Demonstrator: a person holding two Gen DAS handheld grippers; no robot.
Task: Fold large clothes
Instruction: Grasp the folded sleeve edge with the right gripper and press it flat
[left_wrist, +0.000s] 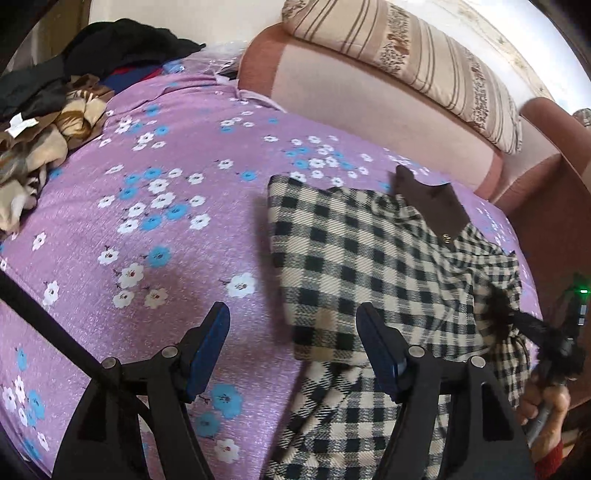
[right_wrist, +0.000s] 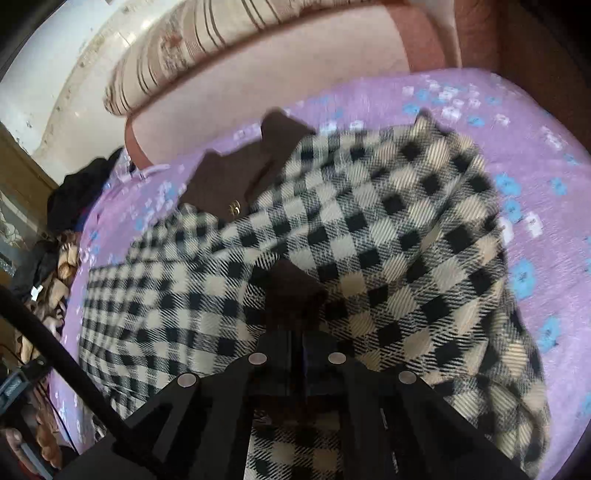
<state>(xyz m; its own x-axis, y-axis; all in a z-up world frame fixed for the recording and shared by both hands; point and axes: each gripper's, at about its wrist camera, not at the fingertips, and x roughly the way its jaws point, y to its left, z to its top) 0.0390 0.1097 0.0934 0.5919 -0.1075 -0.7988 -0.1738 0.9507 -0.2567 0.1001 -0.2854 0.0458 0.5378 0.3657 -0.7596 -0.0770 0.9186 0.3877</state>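
The checked garment (right_wrist: 369, 240) is smeared with motion blur in the right wrist view, and its lower part runs off the bottom edge. The right gripper (right_wrist: 295, 295) has its fingertips buried in the cloth, so the pads cannot be seen. The clothes pile (left_wrist: 44, 122) is cut off by the left edge.
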